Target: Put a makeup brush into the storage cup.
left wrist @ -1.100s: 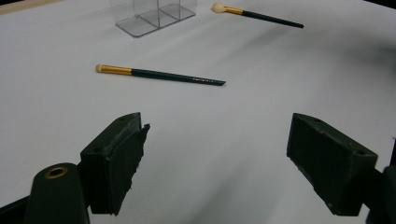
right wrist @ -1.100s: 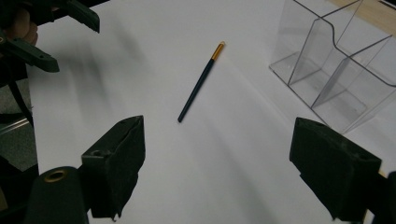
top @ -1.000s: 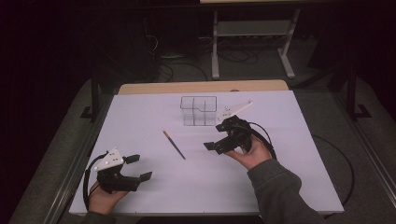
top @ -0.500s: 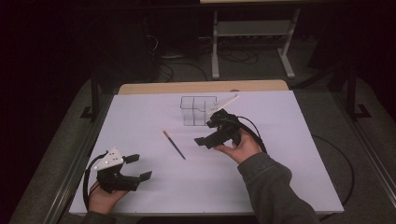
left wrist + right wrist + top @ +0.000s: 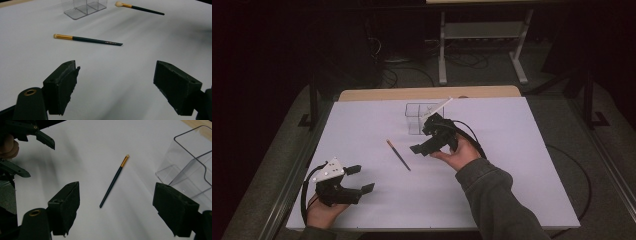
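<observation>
Lying on white table [image 5: 522, 165]: two brushes, one [image 5: 398, 154] mid-sheet, another [image 5: 139, 8] near one clear box [image 5: 418, 118]. Hovering wide open, gripping nothing: left gripper [image 5: 360, 179], right gripper [image 5: 423, 140].

Two brushes [image 5: 87, 40] lie beyond the spread tool [image 5: 125, 85].
</observation>
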`<state>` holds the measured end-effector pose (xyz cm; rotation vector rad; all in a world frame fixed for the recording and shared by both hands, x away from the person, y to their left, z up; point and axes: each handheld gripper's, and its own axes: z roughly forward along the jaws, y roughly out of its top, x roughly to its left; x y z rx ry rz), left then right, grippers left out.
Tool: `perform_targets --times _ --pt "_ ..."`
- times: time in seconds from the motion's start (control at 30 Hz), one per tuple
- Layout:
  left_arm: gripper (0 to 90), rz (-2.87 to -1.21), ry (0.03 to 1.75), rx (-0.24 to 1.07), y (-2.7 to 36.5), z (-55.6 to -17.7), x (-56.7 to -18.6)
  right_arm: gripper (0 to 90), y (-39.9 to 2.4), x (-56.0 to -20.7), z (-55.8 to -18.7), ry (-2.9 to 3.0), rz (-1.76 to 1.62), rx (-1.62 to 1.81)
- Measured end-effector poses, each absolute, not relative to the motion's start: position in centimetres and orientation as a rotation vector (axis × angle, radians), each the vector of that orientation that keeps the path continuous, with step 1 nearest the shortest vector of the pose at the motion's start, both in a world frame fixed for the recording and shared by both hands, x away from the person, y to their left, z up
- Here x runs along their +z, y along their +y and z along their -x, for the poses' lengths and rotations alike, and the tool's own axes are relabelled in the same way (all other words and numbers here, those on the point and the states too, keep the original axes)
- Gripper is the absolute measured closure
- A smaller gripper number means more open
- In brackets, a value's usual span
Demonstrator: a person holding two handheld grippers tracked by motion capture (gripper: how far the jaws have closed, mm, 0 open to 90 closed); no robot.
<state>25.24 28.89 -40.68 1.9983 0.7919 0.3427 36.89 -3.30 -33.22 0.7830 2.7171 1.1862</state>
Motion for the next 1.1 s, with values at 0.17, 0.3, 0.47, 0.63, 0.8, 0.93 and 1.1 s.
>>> perform_targets --times 0.17,0.3,0.47,0.63,0.8,0.93,1.1 --pt "17.9 -2.001 0.79 0.342 28.9 -25.2 -40.7 20.4 -2.6 -33.5 -37.3 2.731 -0.781 1.177" --pt "17.9 -1.998 0.792 0.34 29.0 -25.3 -40.7 19.7 -2.0 -33.8 -37.7 2.737 -0.793 1.17" --pt "17.9 -1.996 0.799 0.336 29.0 -25.4 -40.7 18.9 -1.2 -34.2 -38.1 2.749 -0.779 1.158" --pt "17.9 -1.989 0.801 0.332 29.0 -25.4 -40.8 19.0 -0.3 -34.6 -38.6 2.763 -0.788 1.131" --pt "17.9 -1.981 0.808 0.326 28.9 -25.5 -40.9 19.6 0.7 -35.1 -39.0 2.78 -0.771 1.101" --pt "17.9 -1.983 0.814 0.319 28.9 -25.5 -40.9 20.1 1.4 -35.3 -39.3 2.78 -0.784 1.106" --pt "17.9 -2.003 0.792 0.336 29.1 -25.6 -40.8 21.8 2.5 -35.7 -39.8 2.789 -0.803 1.079"
